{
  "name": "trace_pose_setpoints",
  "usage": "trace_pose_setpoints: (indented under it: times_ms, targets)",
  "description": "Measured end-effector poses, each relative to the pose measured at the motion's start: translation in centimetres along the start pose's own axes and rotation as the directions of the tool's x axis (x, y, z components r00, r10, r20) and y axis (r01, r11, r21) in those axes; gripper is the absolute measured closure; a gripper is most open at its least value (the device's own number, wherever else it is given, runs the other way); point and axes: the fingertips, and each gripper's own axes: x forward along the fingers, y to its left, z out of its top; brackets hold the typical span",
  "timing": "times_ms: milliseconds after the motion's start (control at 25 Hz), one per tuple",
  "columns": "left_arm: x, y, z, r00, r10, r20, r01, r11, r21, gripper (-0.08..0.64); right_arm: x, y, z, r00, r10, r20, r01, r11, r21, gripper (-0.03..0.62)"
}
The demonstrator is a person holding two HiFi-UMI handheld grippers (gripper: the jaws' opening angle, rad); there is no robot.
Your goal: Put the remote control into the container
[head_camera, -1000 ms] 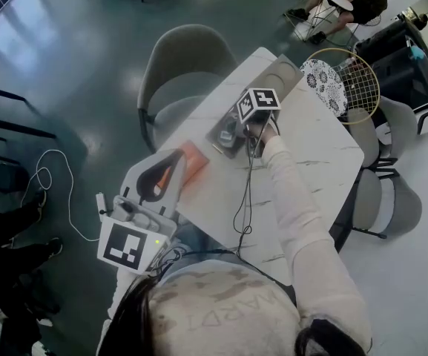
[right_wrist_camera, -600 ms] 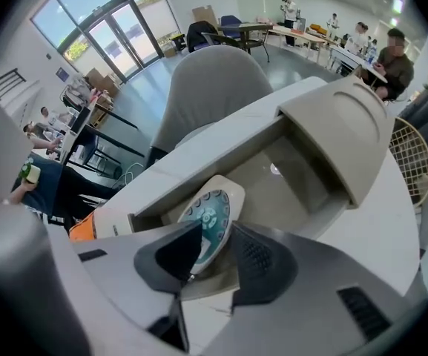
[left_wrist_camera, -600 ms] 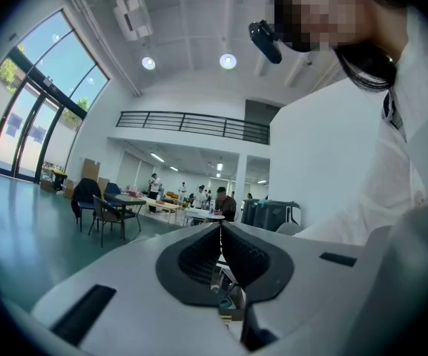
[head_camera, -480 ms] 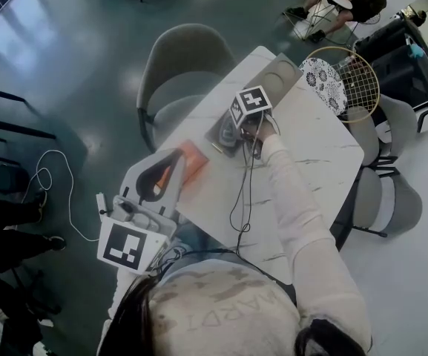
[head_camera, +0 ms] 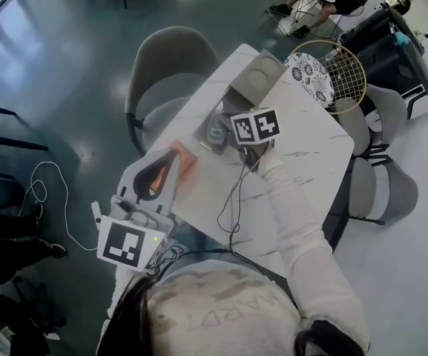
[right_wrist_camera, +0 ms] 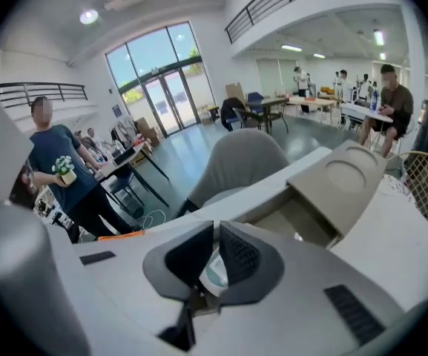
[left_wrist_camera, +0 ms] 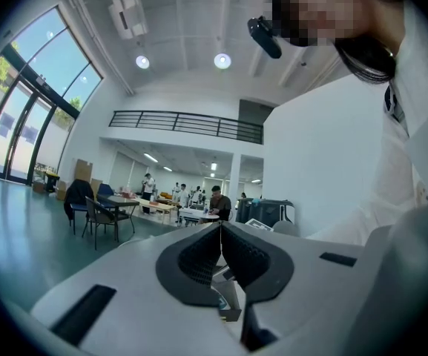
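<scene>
My right gripper (head_camera: 215, 133) hangs over the white marble table (head_camera: 310, 154), just short of the tan container (head_camera: 252, 86), and points steeply down. Its jaws have just been closing. In the right gripper view the right gripper (right_wrist_camera: 215, 232) is shut on a thin white and teal thing, the remote control (right_wrist_camera: 215, 271). The container (right_wrist_camera: 314, 210) stands open ahead of it, its lid (right_wrist_camera: 351, 175) tipped back. My left gripper (head_camera: 172, 159) is held level at the table's near left edge. In its own view the left gripper (left_wrist_camera: 220, 232) is shut with nothing in it.
An orange flat item (head_camera: 186, 156) lies on the table by the left gripper. A grey chair (head_camera: 165, 69) stands at the table's far side. A racket (head_camera: 353, 73) and a patterned disc (head_camera: 308, 76) lie at the far right. A cable (head_camera: 234, 199) trails across the table. People sit beyond.
The right gripper's jaws have closed on the remote control. The gripper has risen off the table and rolled, its marker cube now facing the camera. The left gripper has stayed put.
</scene>
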Motion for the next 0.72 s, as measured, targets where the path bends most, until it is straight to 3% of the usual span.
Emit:
trace_pose_setpoints:
  times_ms: [120,320,720]
  targets:
    - [0.3,-1.0,-0.3,1.000,-0.030,-0.003,0.030,1.000,0.011,0.545,-2.6,1.2,1.0,0.982,0.005,0.190,0.003,0.999,-0.040,0.557]
    - [0.6,-2.9,-0.8,0.997,-0.074,0.003,0.074,0.997,0.020,0.545,-8.7,4.3,1.5,0.898,-0.010,0.440,0.069,0.991,-0.117,0.557]
    - [-0.8,-11.1,0.2,0.993,-0.117,0.008,0.115,0.989,0.091,0.545,-22.4,10.3,-1.7,0.736,0.019,0.676,0.098,0.986,-0.134,0.557]
